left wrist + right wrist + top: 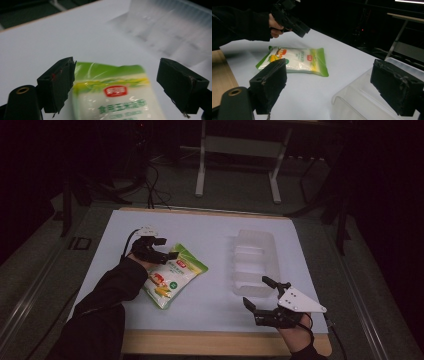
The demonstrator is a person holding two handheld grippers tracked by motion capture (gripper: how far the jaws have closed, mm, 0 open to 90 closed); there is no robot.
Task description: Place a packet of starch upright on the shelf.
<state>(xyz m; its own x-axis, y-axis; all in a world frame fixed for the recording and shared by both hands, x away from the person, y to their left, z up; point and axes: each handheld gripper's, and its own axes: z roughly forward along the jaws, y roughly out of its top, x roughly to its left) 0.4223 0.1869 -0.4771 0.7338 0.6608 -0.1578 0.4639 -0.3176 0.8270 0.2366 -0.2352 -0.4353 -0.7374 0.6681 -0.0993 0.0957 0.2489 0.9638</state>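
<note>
A snack bag [172, 275], white with a green top and a red label, lies flat on the white sheet [210, 235] left of centre. My left gripper [167, 248] is at the bag's green far end. In the left gripper view the jaws stand wide on either side of the bag's top edge [112, 72], and the pads do not press it. The right gripper view has this gripper [292, 20] a little above the bag [297, 60]. My right gripper [257, 291] stays open and empty near the front right, just in front of a clear plastic container [255, 262].
The container [362, 100] is empty, with ribbed compartments. The wooden table edge [210, 342] runs along the front. Behind the table stand a metal desk frame [240, 160] and cables on a dark floor.
</note>
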